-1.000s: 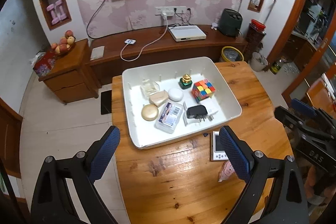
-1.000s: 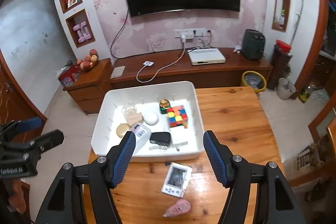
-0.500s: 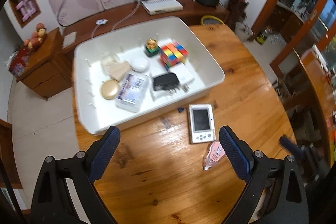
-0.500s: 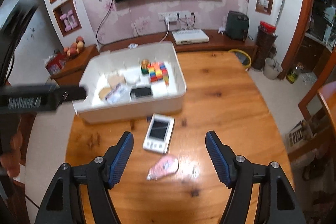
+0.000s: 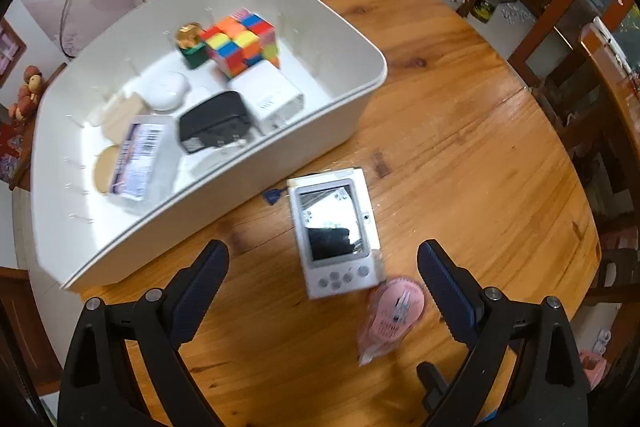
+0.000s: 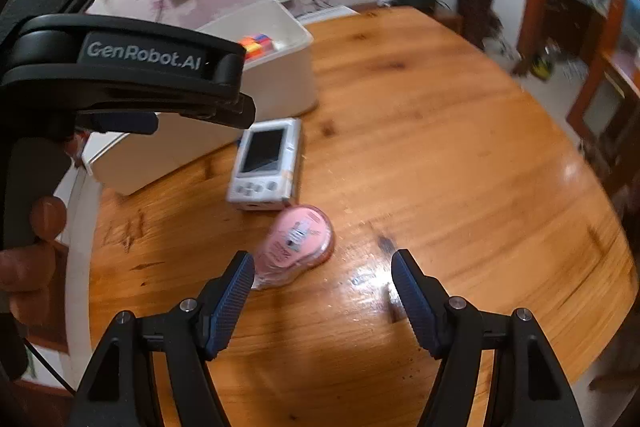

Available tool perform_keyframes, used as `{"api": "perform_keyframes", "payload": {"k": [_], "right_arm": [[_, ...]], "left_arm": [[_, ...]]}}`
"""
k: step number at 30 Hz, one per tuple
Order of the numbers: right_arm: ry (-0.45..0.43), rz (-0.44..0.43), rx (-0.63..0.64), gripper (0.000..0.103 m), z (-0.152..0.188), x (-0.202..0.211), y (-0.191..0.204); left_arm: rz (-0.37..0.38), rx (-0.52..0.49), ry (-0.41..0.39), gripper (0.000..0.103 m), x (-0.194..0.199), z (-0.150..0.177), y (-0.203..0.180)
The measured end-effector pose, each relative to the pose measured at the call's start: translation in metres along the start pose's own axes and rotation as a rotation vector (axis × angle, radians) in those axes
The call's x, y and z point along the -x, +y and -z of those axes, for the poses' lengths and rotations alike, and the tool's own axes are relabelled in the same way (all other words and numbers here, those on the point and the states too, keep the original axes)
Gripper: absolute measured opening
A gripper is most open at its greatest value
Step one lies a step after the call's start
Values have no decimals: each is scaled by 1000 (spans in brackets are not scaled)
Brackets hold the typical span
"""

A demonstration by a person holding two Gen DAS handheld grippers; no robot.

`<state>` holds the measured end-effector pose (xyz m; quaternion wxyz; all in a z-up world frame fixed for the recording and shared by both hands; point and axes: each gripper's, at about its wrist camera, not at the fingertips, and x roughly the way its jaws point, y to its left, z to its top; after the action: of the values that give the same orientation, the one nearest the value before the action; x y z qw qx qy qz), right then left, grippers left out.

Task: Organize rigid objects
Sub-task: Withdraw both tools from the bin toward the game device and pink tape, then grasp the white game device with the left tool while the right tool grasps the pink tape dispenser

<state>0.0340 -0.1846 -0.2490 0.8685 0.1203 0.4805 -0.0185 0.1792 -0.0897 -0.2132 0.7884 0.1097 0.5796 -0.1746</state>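
Observation:
A white handheld game device (image 5: 335,231) lies on the wooden table (image 5: 460,131) beside a pink wrapped oval object (image 5: 394,315). My left gripper (image 5: 322,287) is open and empty, its fingers on either side of the device's near end. In the right wrist view my right gripper (image 6: 322,291) is open and empty just short of the pink object (image 6: 296,241); the device (image 6: 266,159) lies beyond it. The white bin (image 5: 356,43) holds a colour cube (image 5: 242,41), a black adapter (image 5: 214,123), a white charger (image 5: 268,97) and several other items.
The left gripper's black body (image 6: 120,67) fills the upper left of the right wrist view, held by a hand (image 6: 24,259). A wooden chair (image 5: 600,67) stands at the table's right. A small blue bit (image 5: 273,195) lies by the bin.
Both grippers have dropped and moved in towards the table. The left one has closed in on the white device, the right one on the pink object. Both stay open.

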Motion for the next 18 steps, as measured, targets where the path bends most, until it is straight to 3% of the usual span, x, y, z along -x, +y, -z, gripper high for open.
{"api": "perform_keyframes", "payload": {"k": [5, 18], "right_arm": [[20, 3, -65, 72, 6, -13, -15], [43, -5, -71, 72, 7, -27, -14]], "left_arm": [[10, 2, 37, 96, -21, -8, -6], [45, 54, 129, 96, -55, -8, -3]]}}
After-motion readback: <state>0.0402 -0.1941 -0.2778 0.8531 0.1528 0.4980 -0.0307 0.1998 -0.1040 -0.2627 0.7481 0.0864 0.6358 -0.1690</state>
